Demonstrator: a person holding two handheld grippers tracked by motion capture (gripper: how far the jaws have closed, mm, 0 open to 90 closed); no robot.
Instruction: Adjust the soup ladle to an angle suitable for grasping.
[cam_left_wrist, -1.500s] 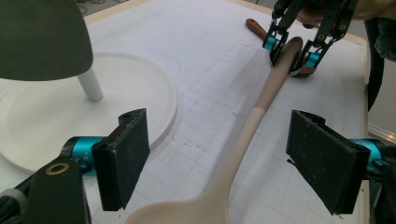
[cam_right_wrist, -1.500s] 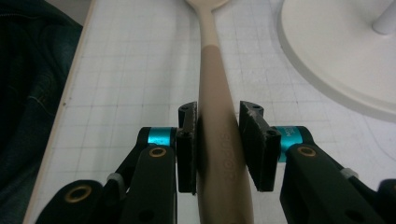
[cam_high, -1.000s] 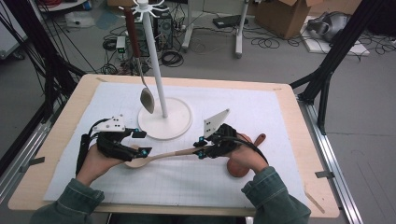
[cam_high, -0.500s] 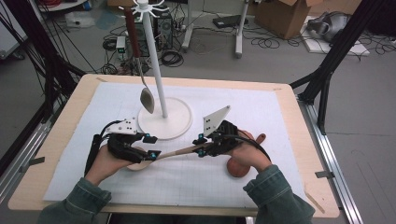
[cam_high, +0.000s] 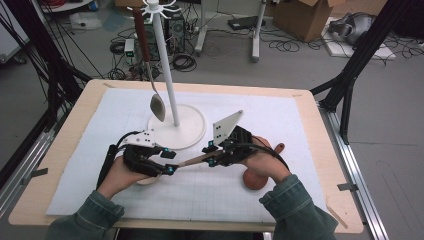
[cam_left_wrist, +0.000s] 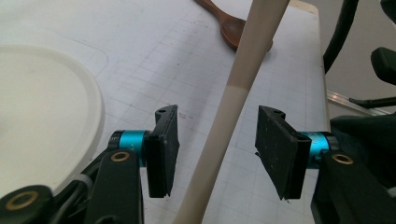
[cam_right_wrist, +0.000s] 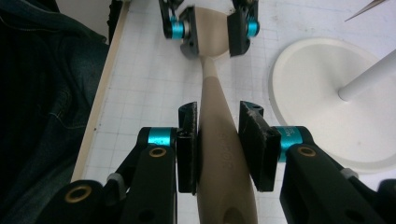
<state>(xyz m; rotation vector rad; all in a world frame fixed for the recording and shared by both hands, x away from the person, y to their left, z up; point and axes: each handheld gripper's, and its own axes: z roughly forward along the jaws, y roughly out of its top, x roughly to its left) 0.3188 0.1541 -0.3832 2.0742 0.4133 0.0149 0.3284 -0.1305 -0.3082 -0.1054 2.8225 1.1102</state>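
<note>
The pale wooden spoon (cam_right_wrist: 219, 140) runs between the two grippers above the white mat (cam_high: 280, 190), its bowl partly hidden under the left gripper (cam_high: 167, 162). Three spoons are countable. The right gripper (cam_high: 212, 155) clamps its handle; the left's jaws, just closing, flank it without touching.

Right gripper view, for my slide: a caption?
Right hand-held gripper clamps the pale wooden spoon by its handle; left hand-held gripper brackets its bowl.
</note>
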